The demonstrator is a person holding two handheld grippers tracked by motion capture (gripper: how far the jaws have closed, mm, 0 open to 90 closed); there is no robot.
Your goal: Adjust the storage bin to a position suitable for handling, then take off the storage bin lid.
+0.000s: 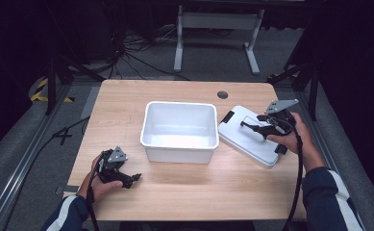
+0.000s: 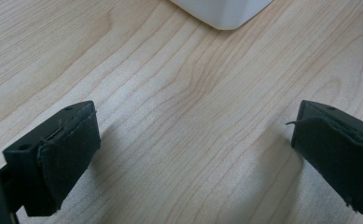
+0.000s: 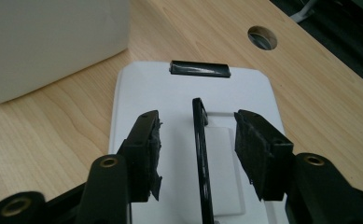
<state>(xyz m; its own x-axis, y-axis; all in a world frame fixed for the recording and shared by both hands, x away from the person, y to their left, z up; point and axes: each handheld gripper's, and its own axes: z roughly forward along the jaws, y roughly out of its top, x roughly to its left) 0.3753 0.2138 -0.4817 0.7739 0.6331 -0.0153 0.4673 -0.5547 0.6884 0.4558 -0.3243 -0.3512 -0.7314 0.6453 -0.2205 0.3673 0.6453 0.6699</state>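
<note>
The bench [image 1: 184, 192] is a pale wood-grain top, smooth and matte, with a round cable hole [image 1: 222, 95] at about one o'clock from its centre. At the centre sits the white tub [image 1: 180, 131], a rectangular open bin of glossy moulded plastic with rounded corners and a rolled rim, nothing visible inside it. At three o'clock from the tub, just beside its wall and lying flat on the wood, is the lid [image 1: 244, 137]: a flat white panel with clipped corners, black latch tabs at its ends and a thin black handle [image 3: 200, 140] standing on edge along its middle.

The right gripper [image 3: 197, 154] straddles that handle, its jaws half spread with a gap showing on both sides, so the pads [image 3: 254, 149] press on nothing. The step in hand looks like either taking or letting go of the handle; which one I cannot tell. To lift well, centre the thin bar between the pads, close squarely, and raise the lid level so it does not swing. The pads are dark, fuzzy-faced and frayed at the edges.

The left gripper [image 1: 119, 172], at seven o'clock from the tub, rests over bare wood with jaws spread wide.
</note>
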